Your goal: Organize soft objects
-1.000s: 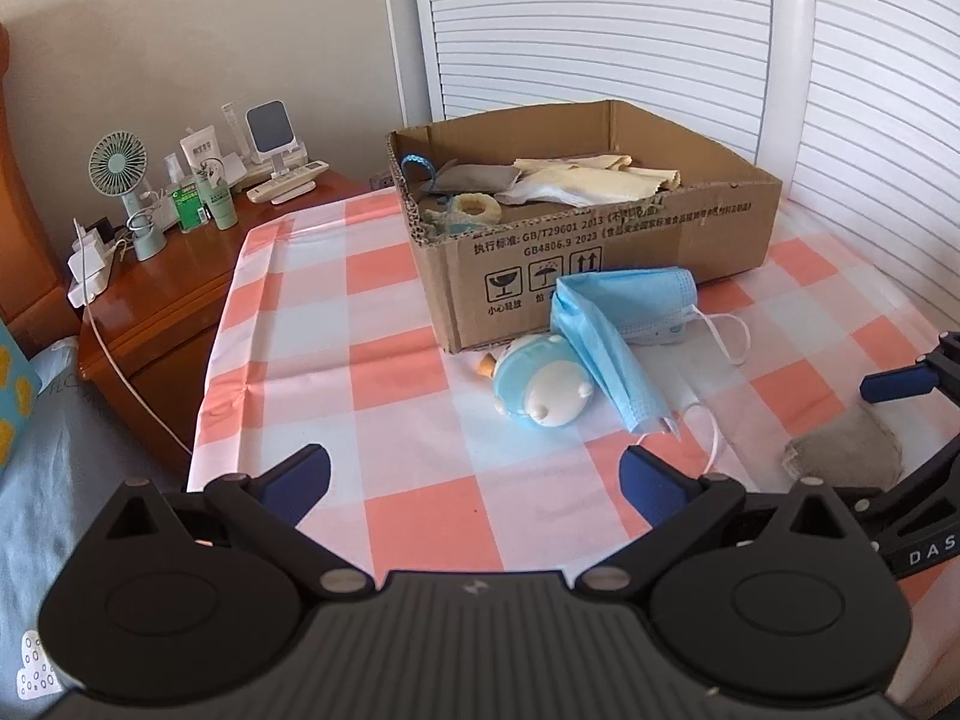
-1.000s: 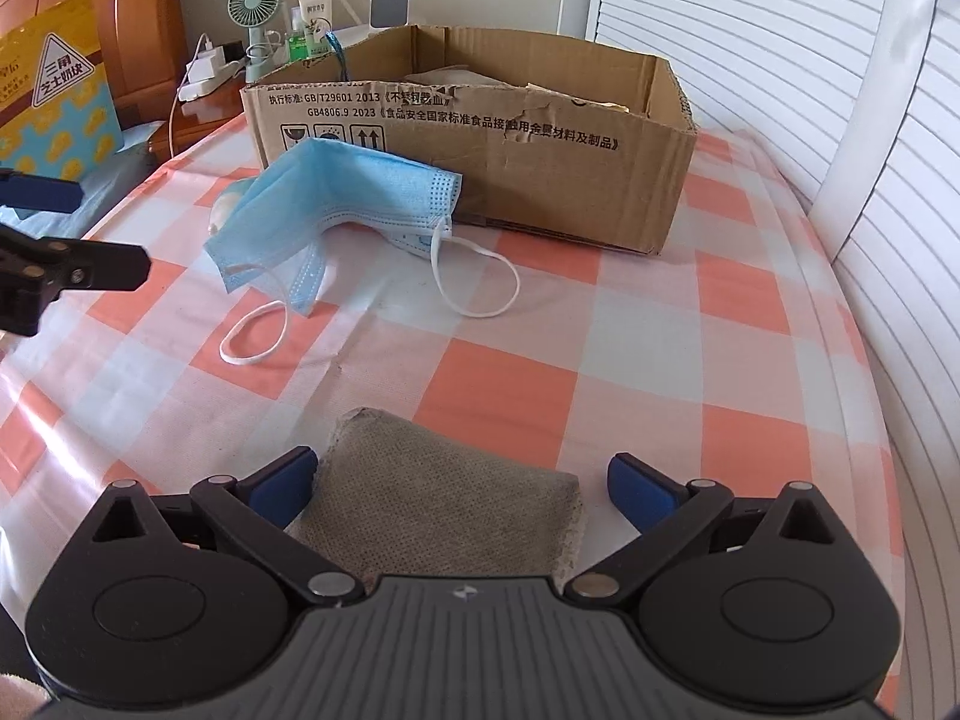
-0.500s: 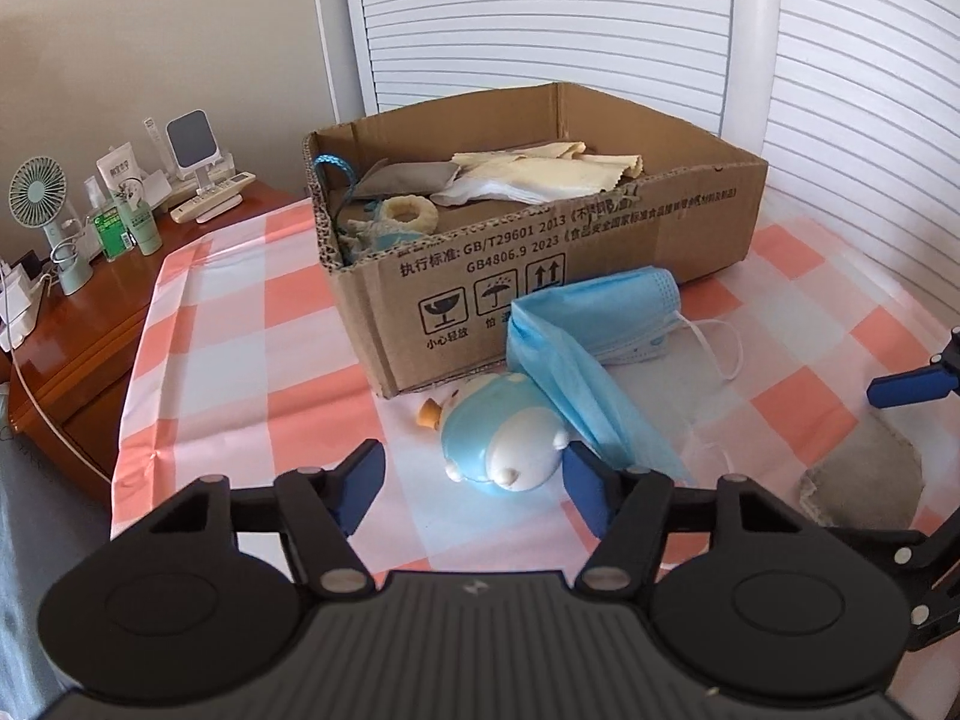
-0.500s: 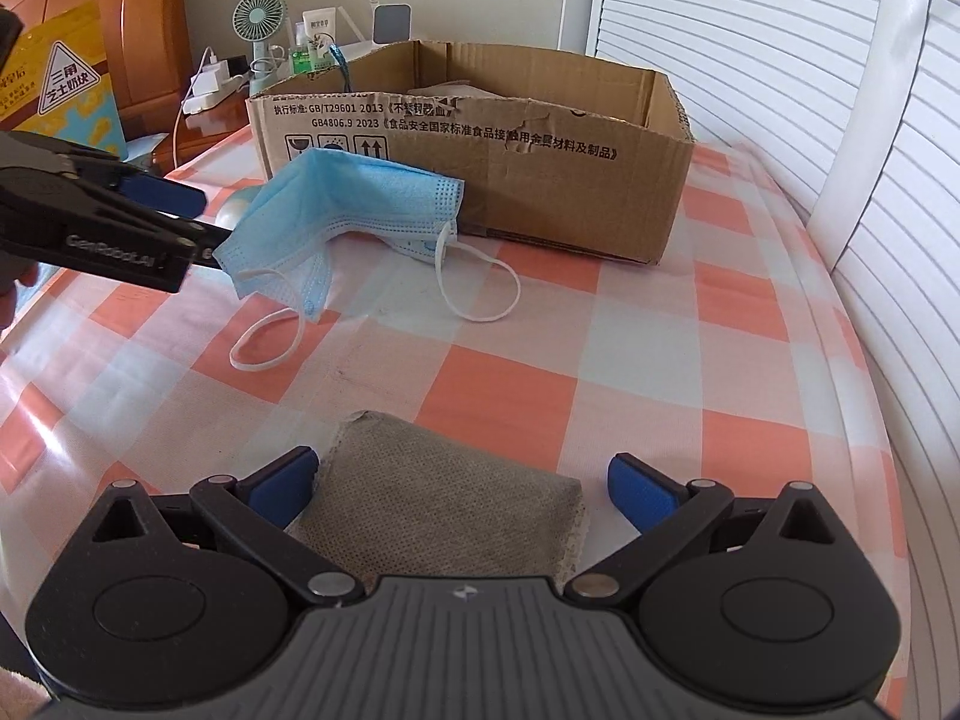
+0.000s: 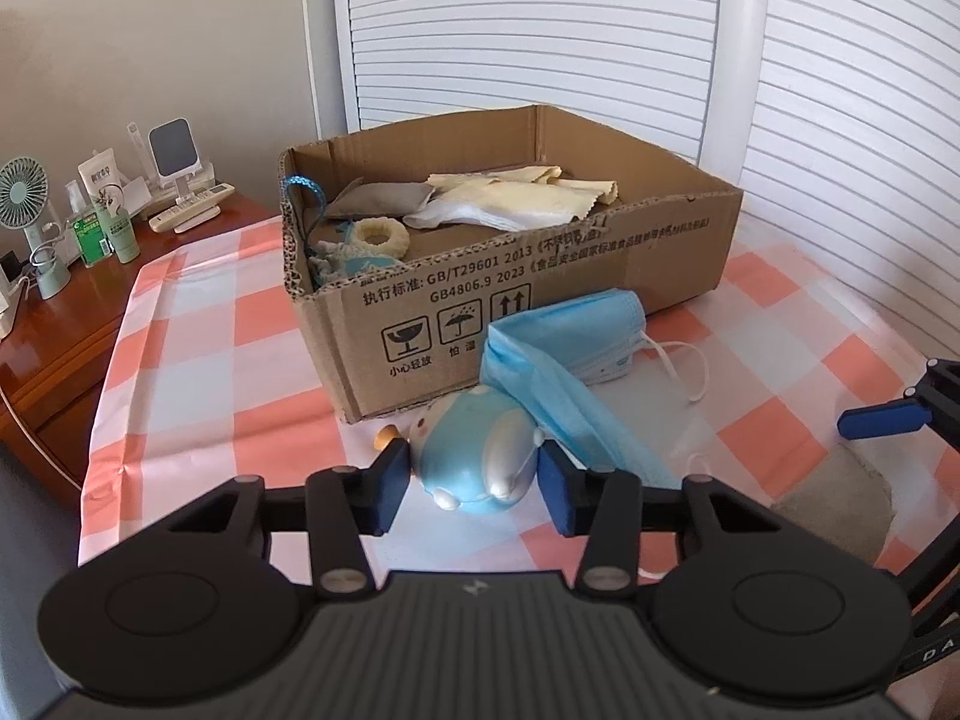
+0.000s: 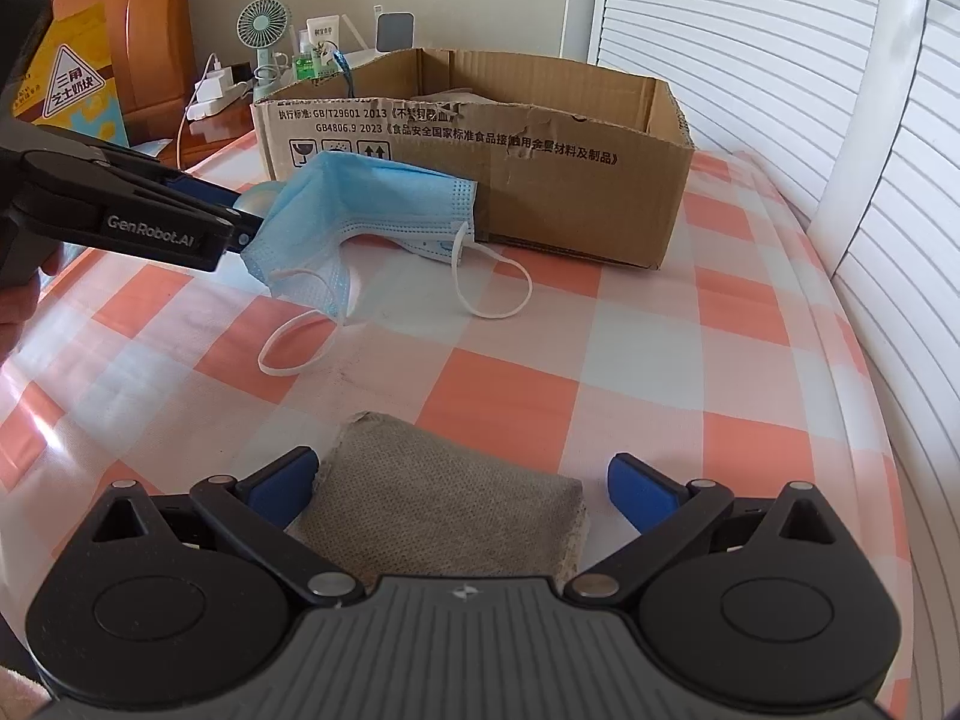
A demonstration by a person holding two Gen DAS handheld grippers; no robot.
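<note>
Blue plastic is what my left gripper (image 5: 474,480) is closing on: a small round toy (image 5: 477,459), pale blue with a white belly, lying on the checked cloth (image 5: 198,360) right against the front wall of the cardboard box (image 5: 630,252). The toy sits between the fingers (image 5: 389,486), and both pads look to be at its sides or very nearly so; I cannot tell whether they are pressing yet. A blue face mask (image 5: 558,360) is draped over the toy's far side and trails down next to the right-hand finger.

My right gripper (image 6: 459,483) hangs wide open over a grey fabric pouch (image 6: 444,516) near the edge of the cloth. The pouch lies between its fingers, just beside the left-hand one and clear of the other.

To do this grasp well, I judge I should let the left fingers finish closing across the toy's widest part, low enough that the rounded body does not squirt out forward. The mask is the risk: if its edge gets pinched too, it will come along, so I would watch that it slides off as I lift. Then a short lift over the box wall and a release among the cloths already inside. The pouch can wait for the right hand.
</note>
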